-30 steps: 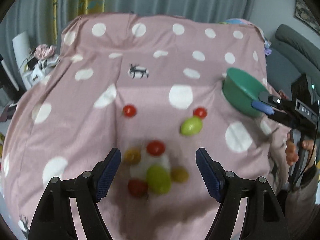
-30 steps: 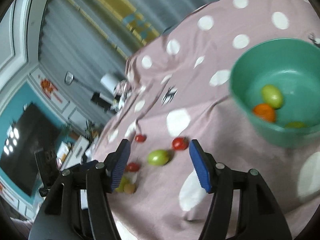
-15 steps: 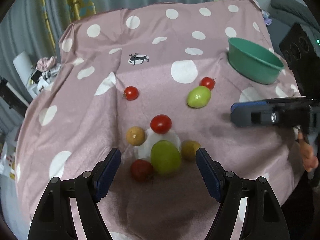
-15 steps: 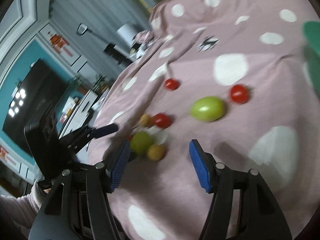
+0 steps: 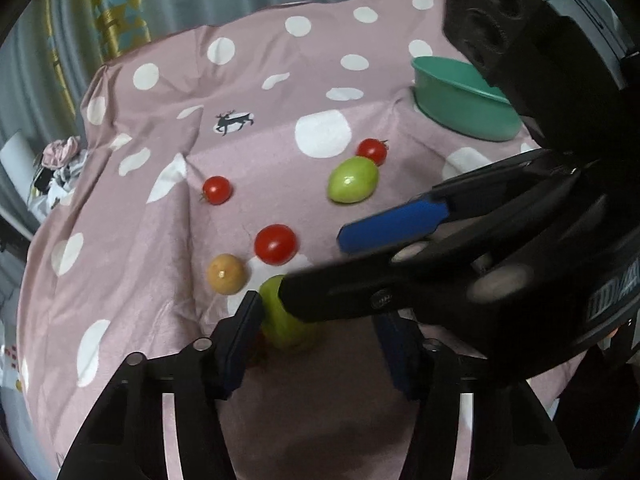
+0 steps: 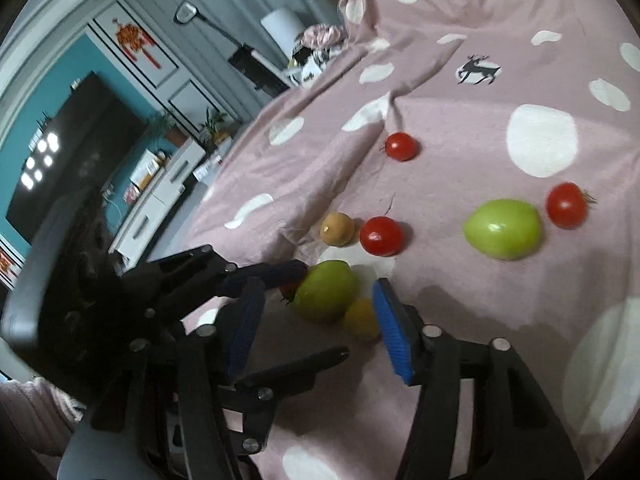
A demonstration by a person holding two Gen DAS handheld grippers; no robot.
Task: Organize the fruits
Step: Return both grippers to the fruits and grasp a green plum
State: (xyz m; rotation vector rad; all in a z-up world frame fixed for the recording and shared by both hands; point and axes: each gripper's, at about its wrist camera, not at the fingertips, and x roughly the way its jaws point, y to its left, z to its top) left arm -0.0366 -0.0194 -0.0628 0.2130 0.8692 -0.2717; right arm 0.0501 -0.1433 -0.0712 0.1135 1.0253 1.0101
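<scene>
Several small fruits lie on a pink spotted cloth [image 5: 280,92]. My left gripper [image 5: 320,346] hangs low over the near cluster, its jaws closing around a green fruit [image 5: 282,320] that touches its left pad; the right pad stands clear. My right gripper [image 6: 320,332] reaches in from the right, jaws closing, with the same green fruit [image 6: 326,296] and a yellow fruit [image 6: 362,320] just ahead of its pads, neither pressed. In the left wrist view the right gripper covers the yellow fruit. A red tomato [image 6: 289,292] is mostly hidden behind the green fruit.
Further off lie a second green fruit [image 5: 353,180], red tomatoes [image 5: 276,244] [image 5: 217,190] [image 5: 373,151] and a tan fruit [image 5: 227,274]. A teal bowl [image 5: 460,118] stands at the back right. The cloth drops off at the left towards a TV wall [image 6: 72,152].
The right gripper swung from the bowl over to the near cluster and now crosses the left wrist view. The left gripper sank towards the green fruit. Both pairs of jaws have narrowed.
</scene>
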